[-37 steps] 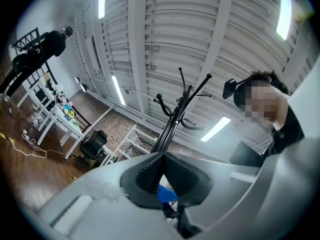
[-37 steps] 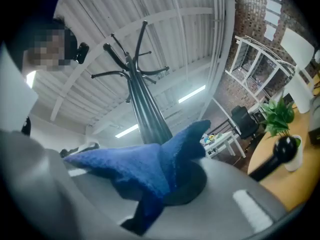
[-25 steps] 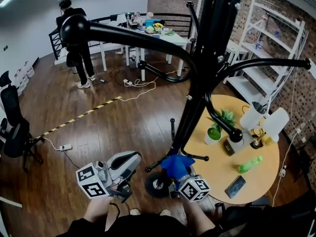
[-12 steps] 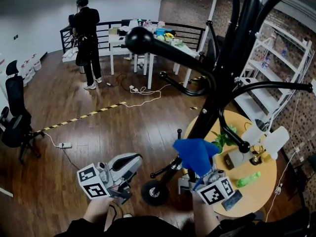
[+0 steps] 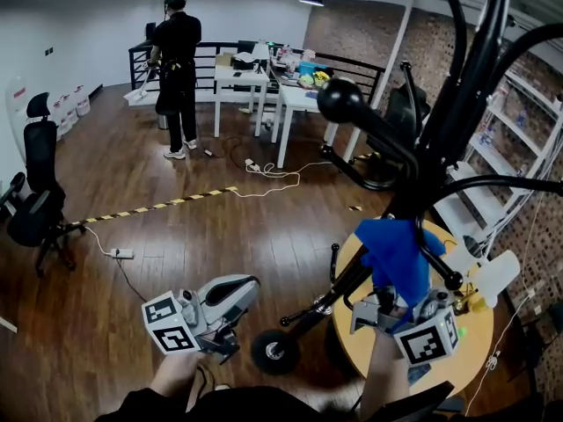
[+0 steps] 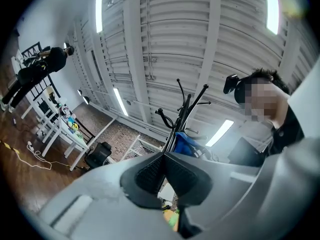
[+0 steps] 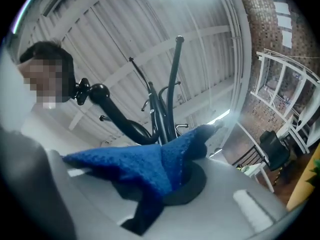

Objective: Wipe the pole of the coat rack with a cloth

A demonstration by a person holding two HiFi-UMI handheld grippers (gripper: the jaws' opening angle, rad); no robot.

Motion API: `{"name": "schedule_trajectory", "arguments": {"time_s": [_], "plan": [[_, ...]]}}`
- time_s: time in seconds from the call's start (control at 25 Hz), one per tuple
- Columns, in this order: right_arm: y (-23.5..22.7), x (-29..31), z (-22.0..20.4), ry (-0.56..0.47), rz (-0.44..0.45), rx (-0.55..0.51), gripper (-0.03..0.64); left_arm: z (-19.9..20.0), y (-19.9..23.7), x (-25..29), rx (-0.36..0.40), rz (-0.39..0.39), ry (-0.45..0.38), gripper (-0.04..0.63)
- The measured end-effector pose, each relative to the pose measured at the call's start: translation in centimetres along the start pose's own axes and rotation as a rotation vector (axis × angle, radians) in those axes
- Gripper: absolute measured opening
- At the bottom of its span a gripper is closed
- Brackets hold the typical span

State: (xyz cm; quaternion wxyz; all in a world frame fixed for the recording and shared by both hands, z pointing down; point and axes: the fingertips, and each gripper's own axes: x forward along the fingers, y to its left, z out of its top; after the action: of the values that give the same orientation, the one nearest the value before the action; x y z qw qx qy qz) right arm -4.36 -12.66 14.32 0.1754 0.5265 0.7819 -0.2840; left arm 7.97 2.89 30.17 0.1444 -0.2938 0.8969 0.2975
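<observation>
The black coat rack pole [image 5: 457,121] rises at the right of the head view, with curved hooks [image 5: 352,112] reaching out from it. My right gripper [image 5: 393,301] is shut on a blue cloth [image 5: 396,253], held up beside the lower pole. In the right gripper view the blue cloth [image 7: 150,166] drapes over the jaws below the coat rack [image 7: 162,119]. My left gripper [image 5: 230,295] hangs low at the left, shut with nothing in it. The left gripper view looks up at the coat rack [image 6: 182,114] and the cloth [image 6: 186,144].
The rack's wheeled base [image 5: 271,352] stands beside a round yellow table [image 5: 479,341] carrying small items. White tables [image 5: 264,82] and a standing person [image 5: 179,69] are at the back. An office chair [image 5: 35,192] sits at the left, white shelving [image 5: 528,148] at the right.
My right gripper has lifted the blue cloth from near the rack's base up and to the right along the pole. The head view has tilted up. The left gripper stays put.
</observation>
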Motion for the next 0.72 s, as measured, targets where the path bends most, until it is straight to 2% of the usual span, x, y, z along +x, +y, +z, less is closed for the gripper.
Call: {"name": "schedule_trajectory", "arguments": {"time_s": [0.12, 0.28, 0.72], "plan": [[0.0, -0.8, -1.1, 0.001, -0.005, 0.001, 0.029, 0.1, 0.4, -0.1, -0.004, 0.003, 0.006, 0.002], [-0.7, -3.4, -5.2, 0.048, -0.036, 0.04, 0.029, -0.2, 0.5, -0.2, -0.014, 0.0, 0.024, 0.002], [-4.6, -12.1, -17.7, 0.257, -0.206, 0.161, 0.029, -1.9, 0.3, 1.4, -0.044, -0.004, 0.102, 0.002]]}}
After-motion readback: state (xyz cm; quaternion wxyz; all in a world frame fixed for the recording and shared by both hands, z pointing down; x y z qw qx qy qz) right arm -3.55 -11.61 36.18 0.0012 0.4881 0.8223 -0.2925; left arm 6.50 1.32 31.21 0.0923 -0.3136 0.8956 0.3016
